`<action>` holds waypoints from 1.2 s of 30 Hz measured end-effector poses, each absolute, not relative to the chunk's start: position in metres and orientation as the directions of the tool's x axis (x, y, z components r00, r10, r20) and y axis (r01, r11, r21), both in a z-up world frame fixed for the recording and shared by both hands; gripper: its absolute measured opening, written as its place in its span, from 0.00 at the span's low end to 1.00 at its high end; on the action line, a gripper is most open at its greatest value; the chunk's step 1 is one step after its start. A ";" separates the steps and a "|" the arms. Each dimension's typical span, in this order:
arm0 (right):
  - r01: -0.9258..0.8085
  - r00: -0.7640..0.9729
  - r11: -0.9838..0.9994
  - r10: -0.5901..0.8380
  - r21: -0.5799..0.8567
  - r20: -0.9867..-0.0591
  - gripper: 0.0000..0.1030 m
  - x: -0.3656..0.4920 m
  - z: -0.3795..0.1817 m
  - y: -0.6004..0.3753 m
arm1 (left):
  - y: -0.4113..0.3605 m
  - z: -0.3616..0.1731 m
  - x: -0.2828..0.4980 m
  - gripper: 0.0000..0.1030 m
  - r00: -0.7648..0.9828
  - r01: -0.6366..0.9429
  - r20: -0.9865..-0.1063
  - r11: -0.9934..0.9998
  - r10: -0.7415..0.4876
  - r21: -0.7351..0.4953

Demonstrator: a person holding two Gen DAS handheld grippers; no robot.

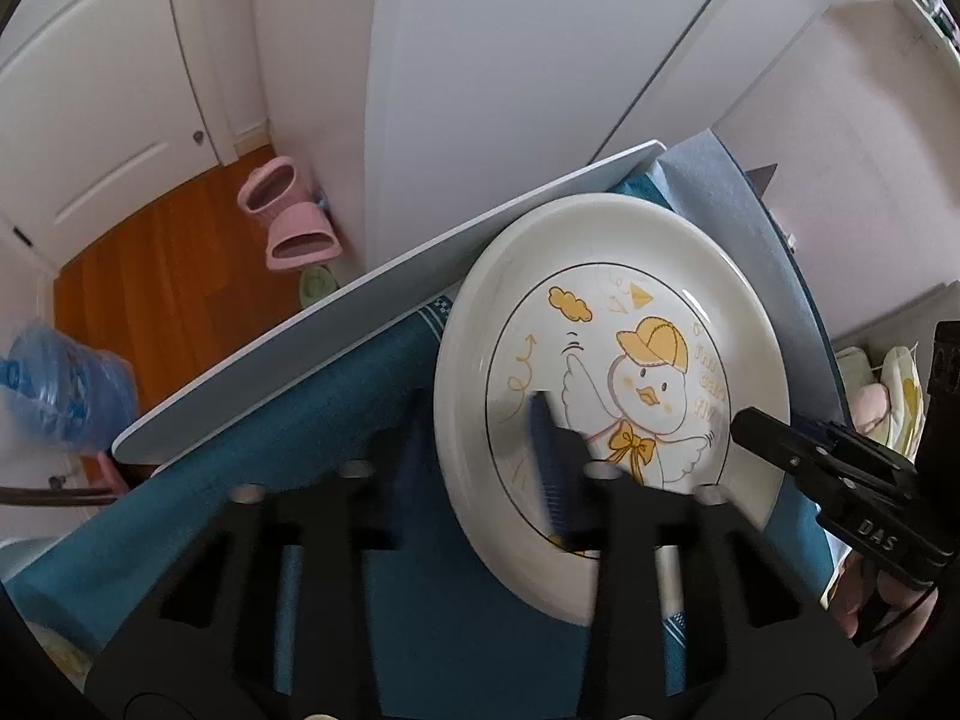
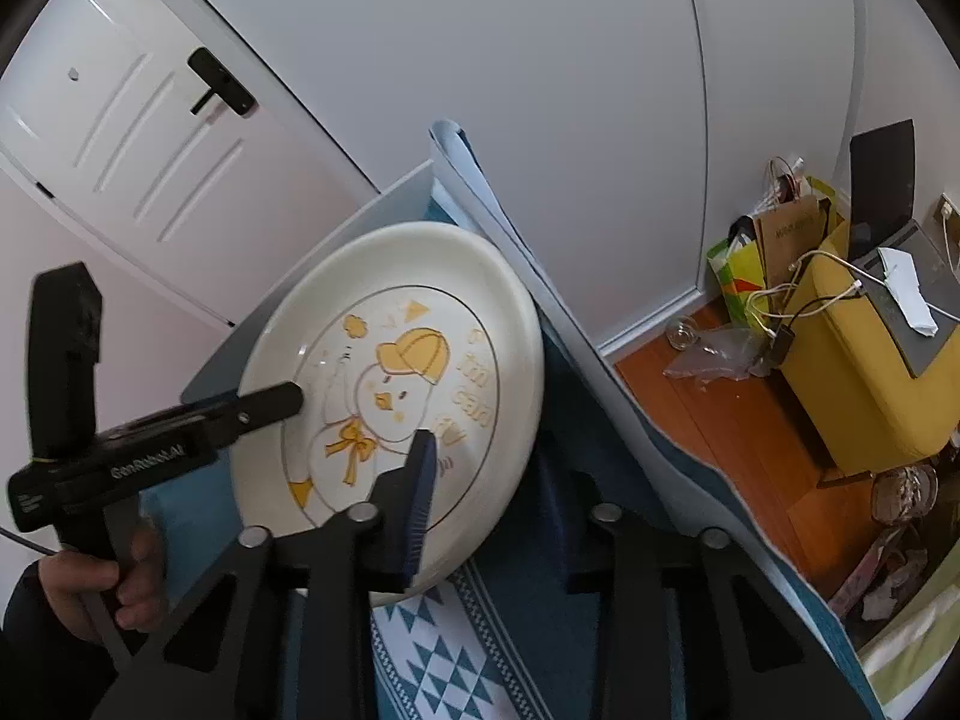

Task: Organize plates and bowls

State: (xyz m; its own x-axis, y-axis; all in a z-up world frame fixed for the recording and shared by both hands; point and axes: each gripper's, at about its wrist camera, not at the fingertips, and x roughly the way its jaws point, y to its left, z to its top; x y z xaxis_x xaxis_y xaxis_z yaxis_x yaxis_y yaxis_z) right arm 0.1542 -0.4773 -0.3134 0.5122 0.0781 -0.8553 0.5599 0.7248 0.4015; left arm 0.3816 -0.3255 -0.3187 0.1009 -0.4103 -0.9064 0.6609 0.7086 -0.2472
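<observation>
A white plate (image 1: 606,324) with a yellow-capped duck drawing is lifted and tilted above the teal tablecloth (image 1: 288,432). It also shows in the right wrist view (image 2: 396,324). My left gripper (image 1: 480,468) has one blue-padded finger (image 1: 543,456) over the plate's near edge; its jaws stand wide. My right gripper (image 2: 498,480) has a blue-padded finger (image 2: 420,492) over the plate's near rim, jaws wide. Each gripper's black finger shows in the other's view, the right one (image 1: 798,450) and the left one (image 2: 240,414), reaching over the plate's rim. Whether either clamps the rim is hidden.
A white table edge (image 1: 360,312) runs behind the plate, with a white wall panel beyond. Pink slippers (image 1: 288,222) and a blue bag (image 1: 60,384) lie on the wooden floor at left. A yellow box (image 2: 858,360) and bags (image 2: 774,246) stand at right.
</observation>
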 end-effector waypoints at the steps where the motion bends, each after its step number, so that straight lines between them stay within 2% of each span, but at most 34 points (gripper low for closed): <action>1: 0.566 0.508 0.723 0.073 0.396 -0.858 0.18 0.155 -0.315 -0.478 | -0.326 -0.319 0.382 0.20 0.106 0.661 -0.907 0.711 -0.407 -0.241; 2: 0.573 0.506 0.719 0.068 0.394 -0.860 0.15 0.154 -0.316 -0.478 | -0.327 -0.320 0.383 0.20 0.109 0.662 -0.908 0.711 -0.404 -0.237; 11: 0.559 0.533 0.716 0.075 0.418 -0.843 0.15 0.149 -0.314 -0.481 | -0.329 -0.311 0.377 0.20 0.148 0.671 -0.909 0.715 -0.389 -0.196; 19: 0.528 0.572 0.749 0.035 0.401 -0.820 0.15 0.141 -0.286 -0.475 | -0.317 -0.274 0.358 0.20 0.205 0.668 -0.879 0.718 -0.431 -0.196; 28: 0.438 0.645 0.808 0.021 0.393 -0.764 0.15 0.115 -0.202 -0.448 | -0.263 -0.184 0.304 0.20 0.326 0.633 -0.803 0.746 -0.499 -0.206; 36: 0.292 0.661 0.890 0.077 0.351 -0.747 0.15 0.092 -0.138 -0.398 | -0.192 -0.135 0.247 0.20 0.411 0.536 -0.776 0.815 -0.479 -0.219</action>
